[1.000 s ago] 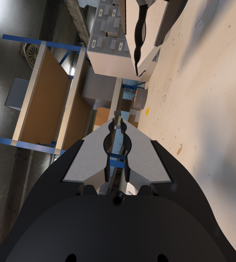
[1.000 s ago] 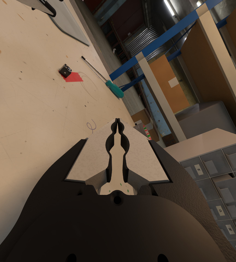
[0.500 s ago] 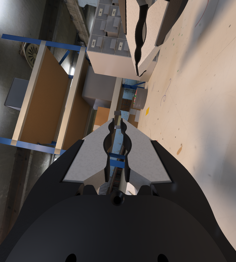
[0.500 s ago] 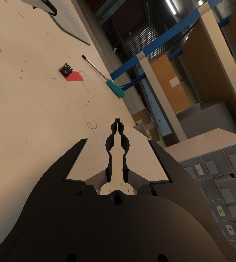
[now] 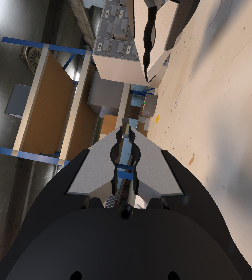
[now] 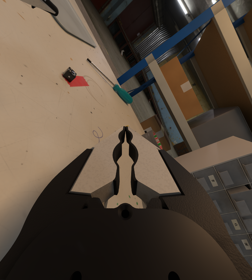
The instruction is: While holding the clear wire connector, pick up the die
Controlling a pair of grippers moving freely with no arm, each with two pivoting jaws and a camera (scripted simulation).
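My left gripper (image 5: 125, 128) is shut on the clear wire connector (image 5: 125, 127), which sticks out past the fingertips, held above the table. My right gripper (image 6: 125, 128) is shut and empty, its tips touching, above the wooden table (image 6: 23, 121). It also shows at the top of the left wrist view (image 5: 148, 79). The black die (image 6: 69, 74) with white pips lies on the table at the edge of a red tape patch (image 6: 78, 81), far ahead and to the left of the right gripper.
A screwdriver with a teal handle (image 6: 123, 95) lies right of the die near the table edge. A grey mat (image 6: 72, 25) lies beyond. A grey drawer cabinet (image 6: 236, 197) stands at the right; it also shows in the left wrist view (image 5: 116, 45). A tape roll (image 5: 149, 105) sits on the table edge.
The right gripper has drifted slightly, so the die and screwdriver sit a little farther right and lower in its view. The left gripper keeps hold of the connector and has barely moved.
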